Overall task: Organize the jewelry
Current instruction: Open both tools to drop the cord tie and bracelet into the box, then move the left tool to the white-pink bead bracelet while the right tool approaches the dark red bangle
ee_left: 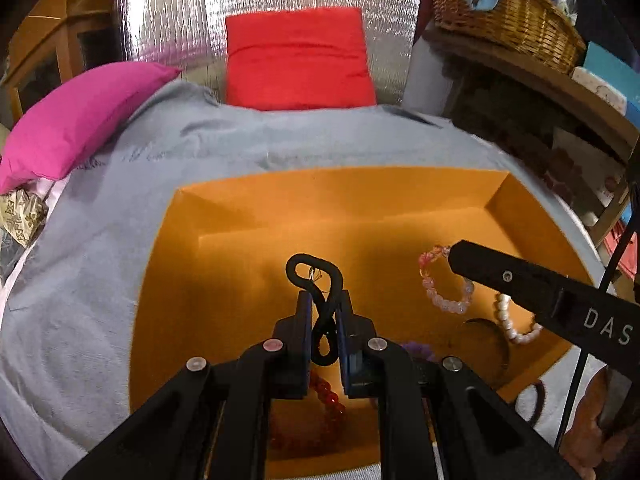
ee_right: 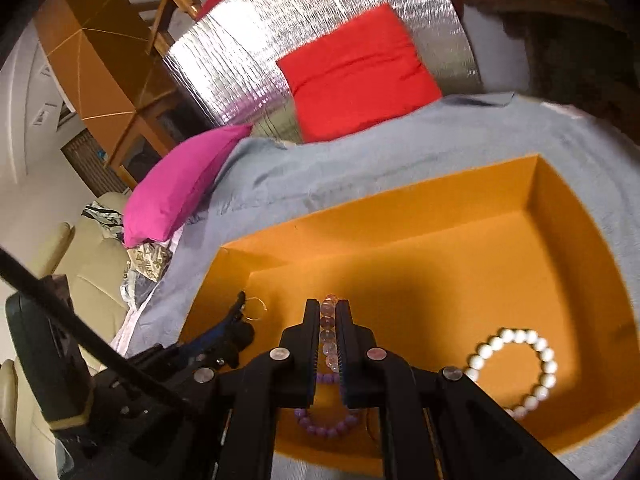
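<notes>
An open orange box (ee_left: 248, 208) lies on the grey bedspread; it also shows in the right wrist view (ee_right: 440, 216). My left gripper (ee_left: 325, 300) is shut on a black cord band (ee_left: 316, 268) and holds it over the box. My right gripper (ee_right: 328, 308) is shut on a clear pink bead bracelet (ee_right: 329, 328), which hangs over the box in the left wrist view (ee_left: 444, 300). A white bead bracelet (ee_right: 516, 368), a purple one (ee_right: 328, 428) and a red one (ee_left: 328, 392) lie in the box.
A pink pillow (ee_left: 76, 120) and a red pillow (ee_left: 296, 60) rest at the far side of the bedspread (ee_left: 120, 240). A wicker basket (ee_left: 508, 12) stands on a shelf at the right. A dark hair tie (ee_left: 536, 400) lies just outside the box.
</notes>
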Motion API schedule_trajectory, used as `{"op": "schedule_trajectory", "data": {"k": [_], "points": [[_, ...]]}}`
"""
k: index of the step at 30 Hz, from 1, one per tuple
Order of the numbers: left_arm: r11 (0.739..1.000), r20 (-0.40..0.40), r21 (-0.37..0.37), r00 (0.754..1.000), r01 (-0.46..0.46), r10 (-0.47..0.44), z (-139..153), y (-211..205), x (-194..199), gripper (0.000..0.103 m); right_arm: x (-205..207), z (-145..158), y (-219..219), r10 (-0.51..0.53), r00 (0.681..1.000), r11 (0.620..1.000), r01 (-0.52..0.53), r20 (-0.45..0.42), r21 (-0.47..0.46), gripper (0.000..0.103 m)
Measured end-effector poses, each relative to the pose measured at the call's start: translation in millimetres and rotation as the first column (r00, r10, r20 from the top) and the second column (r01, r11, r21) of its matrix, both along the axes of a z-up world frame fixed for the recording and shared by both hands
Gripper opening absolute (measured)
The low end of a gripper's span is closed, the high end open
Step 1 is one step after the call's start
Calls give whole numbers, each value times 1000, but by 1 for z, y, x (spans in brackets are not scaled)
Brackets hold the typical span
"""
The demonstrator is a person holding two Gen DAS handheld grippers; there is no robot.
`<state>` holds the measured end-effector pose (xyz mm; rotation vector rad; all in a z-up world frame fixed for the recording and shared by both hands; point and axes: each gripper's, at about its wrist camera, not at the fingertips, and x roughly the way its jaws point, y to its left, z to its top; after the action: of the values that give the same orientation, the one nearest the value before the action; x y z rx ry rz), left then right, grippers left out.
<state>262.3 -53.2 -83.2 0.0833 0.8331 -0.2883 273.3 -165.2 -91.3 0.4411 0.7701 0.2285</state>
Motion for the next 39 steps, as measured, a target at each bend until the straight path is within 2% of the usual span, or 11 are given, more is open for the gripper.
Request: {"op": "schedule_trajectory", "data": {"k": [4,5,9,11,15,18,21,23,25,32,39], "points": [[1000,2,16,1000,3,-3,-4,-5,5,13,11,-10,0,-8,1000,1000,8,-29,0,10],[1000,4,25,1000,1,-1,-5,-6,5,17,13,-11,-1,-18,999,1000,17,-34,-5,10],[997,23,73,1000,-22,20,-7,-7,3,48,17,-16,-11,-63,996,998,61,-57,-31,14],[995,42,99,999,-32,28,-4,-7,-1,50,15,-17,-21,-96,993,995,95,-64,-20,27],[988,87,141,995,-61,49,5,-5,-13,63,2,-6,-36,-134,990,990,133,-38,-39,27],[982,122,169,991,-78,58,13,-4,-27,66,-11,6,-41,-139,990,988,137,-13,-68,27],[976,155,198,986,-89,58,19,-1,-45,70,-26,17,-44,-140,990,987,141,11,-79,33],[972,172,213,983,-94,57,21,3,-59,70,-39,25,-44,-139,990,985,142,28,-94,46],[970,178,223,982,-98,59,23,6,-70,71,-51,31,-45,-140,989,985,144,46,-97,51],[970,197,224,979,-93,48,28,11,-99,71,-91,38,-47,-120,991,985,125,51,-119,51],[971,174,224,984,-85,46,23,21,-127,71,-138,24,-60,-143,990,985,141,-6,-103,51]]}}
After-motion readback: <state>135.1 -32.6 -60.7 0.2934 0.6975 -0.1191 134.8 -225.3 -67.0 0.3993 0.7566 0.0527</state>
